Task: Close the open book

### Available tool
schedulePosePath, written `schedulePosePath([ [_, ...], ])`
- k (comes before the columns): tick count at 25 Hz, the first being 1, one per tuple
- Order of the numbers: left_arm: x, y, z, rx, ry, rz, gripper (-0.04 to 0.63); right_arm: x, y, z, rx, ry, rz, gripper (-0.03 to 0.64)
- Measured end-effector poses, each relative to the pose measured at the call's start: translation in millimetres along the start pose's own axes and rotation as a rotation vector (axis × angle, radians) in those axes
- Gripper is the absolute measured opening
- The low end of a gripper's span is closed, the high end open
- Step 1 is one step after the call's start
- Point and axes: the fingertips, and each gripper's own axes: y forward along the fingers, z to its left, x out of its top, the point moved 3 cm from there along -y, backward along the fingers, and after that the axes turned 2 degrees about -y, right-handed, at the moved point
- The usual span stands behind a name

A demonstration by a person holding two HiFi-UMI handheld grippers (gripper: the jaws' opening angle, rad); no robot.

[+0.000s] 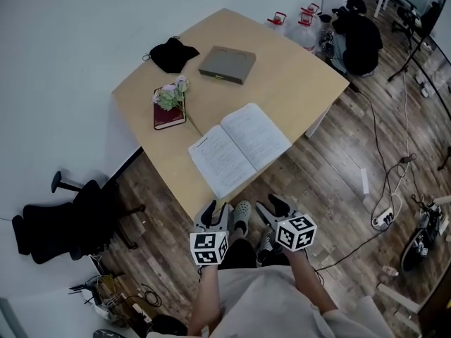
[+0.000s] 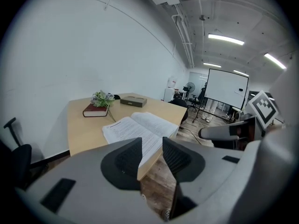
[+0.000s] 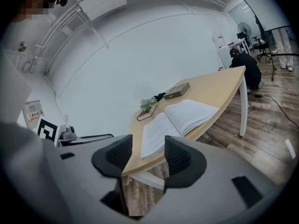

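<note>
An open book (image 1: 238, 148) with white printed pages lies flat near the front edge of the light wooden table (image 1: 296, 83); it also shows as the open book (image 2: 140, 129) and the open book (image 3: 175, 122). My left gripper (image 1: 215, 212) hovers short of the table's front edge, over the floor, jaws open and empty. My right gripper (image 1: 273, 206) hangs beside it, likewise open with nothing between its jaws. In the gripper views the left gripper (image 2: 152, 155) and right gripper (image 3: 148, 154) both look toward the book from below table height.
On the table lie a dark red book (image 1: 169, 115) with a flower bunch (image 1: 171, 94) on it, a grey box (image 1: 227, 64) and a black cloth (image 1: 173, 53). A black office chair (image 1: 67, 220) stands left. Cables and a power strip (image 1: 384, 217) lie on the wooden floor at right.
</note>
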Motion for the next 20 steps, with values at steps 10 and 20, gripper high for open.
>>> schedulePosePath([
  [10, 1.5, 29.1, 39.1, -0.019, -0.015, 0.047, 0.141, -6.8, 49.6, -10.3, 0.010, 0.306, -0.012, 0.230],
  [20, -13.3, 75.3, 80.8, -0.078, -0.029, 0.171, 0.141, -23.8, 101.2, -25.3, -0.080, 0.451, 0.019, 0.236],
])
